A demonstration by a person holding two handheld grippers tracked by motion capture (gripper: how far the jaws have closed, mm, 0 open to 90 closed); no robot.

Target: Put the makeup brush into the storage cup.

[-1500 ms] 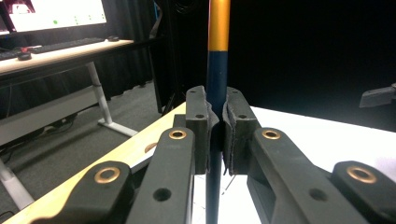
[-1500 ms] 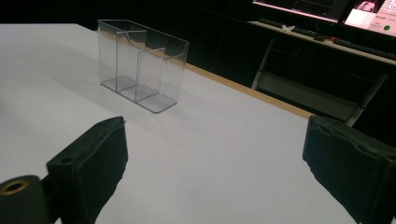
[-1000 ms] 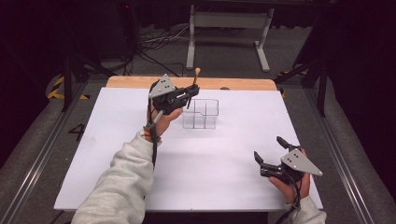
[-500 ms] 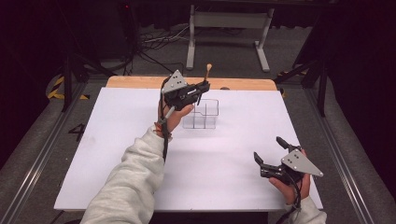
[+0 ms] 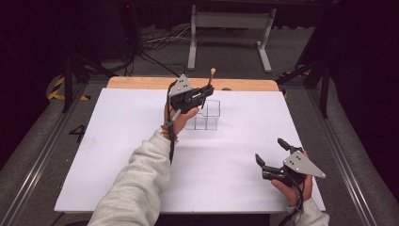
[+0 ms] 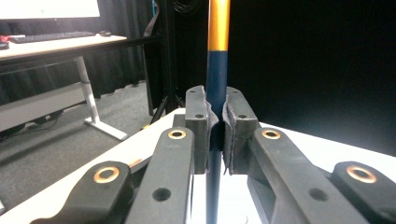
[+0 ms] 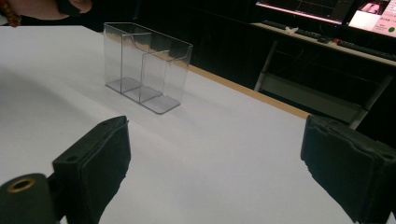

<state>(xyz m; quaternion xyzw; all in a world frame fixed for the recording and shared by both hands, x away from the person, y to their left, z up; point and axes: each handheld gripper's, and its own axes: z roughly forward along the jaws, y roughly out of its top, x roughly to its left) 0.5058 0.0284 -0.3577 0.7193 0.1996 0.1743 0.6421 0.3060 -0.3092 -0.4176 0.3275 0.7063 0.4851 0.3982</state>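
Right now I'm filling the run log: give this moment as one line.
left hand-held gripper: shut on pencil, upright by clear organizer | right hand-held gripper: open, empty, near table edge

One clear organizer [image 5: 205, 117], one pen [image 6: 217, 70], two claws

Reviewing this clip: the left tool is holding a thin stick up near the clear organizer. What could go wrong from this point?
1. The left tool pinches the blue-and-orange stick on a narrow stretch of its pads, most of its length above them; it could pivot or slip when tilted.
2. The clear organizer stands loose and looks light; a misaimed stick could push or tip it.
3. The right tool rests open, far from the organizer, so nothing steadies it.
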